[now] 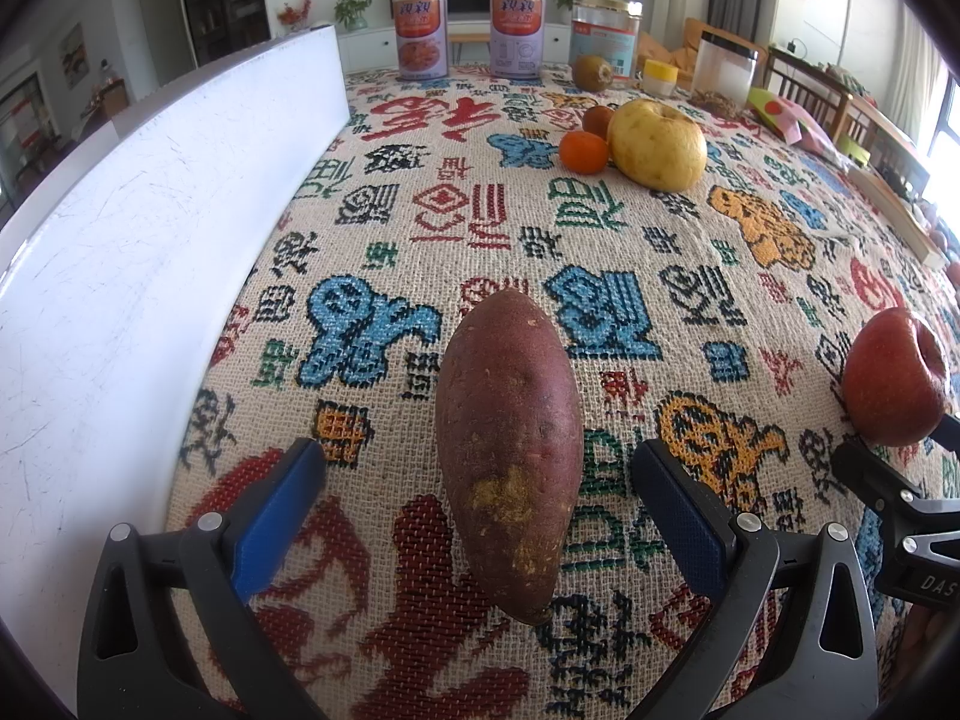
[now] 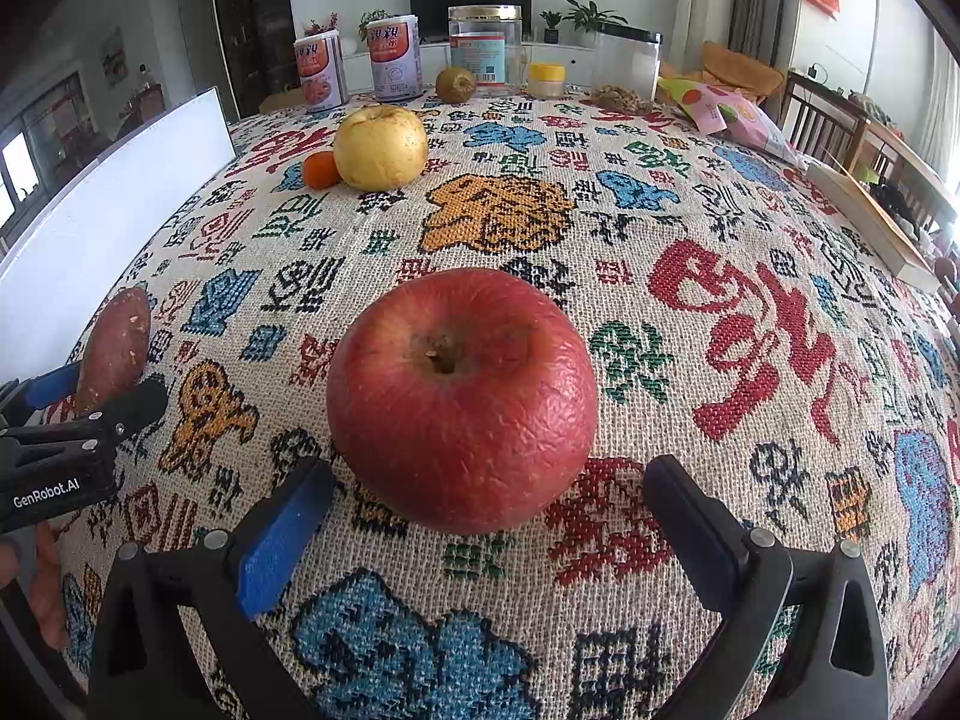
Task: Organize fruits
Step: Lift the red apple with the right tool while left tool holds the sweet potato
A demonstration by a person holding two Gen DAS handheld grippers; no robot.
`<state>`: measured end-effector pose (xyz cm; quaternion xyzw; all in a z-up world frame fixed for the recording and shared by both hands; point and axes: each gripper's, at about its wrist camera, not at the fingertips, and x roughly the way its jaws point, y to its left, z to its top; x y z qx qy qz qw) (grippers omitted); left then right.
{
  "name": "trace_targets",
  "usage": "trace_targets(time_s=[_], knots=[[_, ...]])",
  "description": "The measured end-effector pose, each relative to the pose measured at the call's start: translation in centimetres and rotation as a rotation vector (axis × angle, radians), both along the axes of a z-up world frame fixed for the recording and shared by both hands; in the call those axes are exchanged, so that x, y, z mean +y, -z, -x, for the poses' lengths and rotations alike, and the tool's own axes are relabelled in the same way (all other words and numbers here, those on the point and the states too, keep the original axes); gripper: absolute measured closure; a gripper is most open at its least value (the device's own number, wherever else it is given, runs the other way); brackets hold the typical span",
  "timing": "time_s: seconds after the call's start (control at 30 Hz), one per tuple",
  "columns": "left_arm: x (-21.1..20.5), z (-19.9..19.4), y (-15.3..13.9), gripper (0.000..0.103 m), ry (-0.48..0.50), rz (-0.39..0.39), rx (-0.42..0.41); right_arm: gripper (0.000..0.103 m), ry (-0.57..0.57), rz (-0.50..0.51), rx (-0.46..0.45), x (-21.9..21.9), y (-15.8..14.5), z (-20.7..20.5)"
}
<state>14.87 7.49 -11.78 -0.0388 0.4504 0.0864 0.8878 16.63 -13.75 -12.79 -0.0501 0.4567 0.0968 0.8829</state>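
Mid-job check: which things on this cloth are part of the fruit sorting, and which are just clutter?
Job:
red apple
sweet potato
yellow apple
tangerine
kiwi
white tray, probably

Clutter:
two printed cans
glass jar
clear canister
small yellow-lidded jar
snack bag

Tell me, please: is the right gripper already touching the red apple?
Apart. In the right wrist view, the right gripper is open, and patterned cloth shows between each blue pad and the red apple on both sides.

coarse woven tablecloth (image 2: 690,312), wrinkled matt apple (image 2: 462,402)
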Motion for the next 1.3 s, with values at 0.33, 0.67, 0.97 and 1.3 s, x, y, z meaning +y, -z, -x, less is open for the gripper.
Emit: trace_targets(time_s=[0.33,0.67,0.97,1.3], knots=[[0.0,0.0,0.0,0.000,0.000,0.000,0.000,0.000,0.000,0.000,0.000,0.0,0.0,0.0],[2.4,1.3,-1.1,0.002,0.127,0.183,-0.002,0.000,-0.001,-0.044,-0.009,-0.3,-0.2,0.2],[0.0,0.3,-1.1,0.054,0.170,0.025,0.034,0.001,0.005,-0.136,0.046,-1.6,-1.1,-1.1],[2.2,2.3,-3.0,0.062,0.097,0.204,0.023,0.035,-0.104,0.115,0.180,2.6,-3.0,-3.6]])
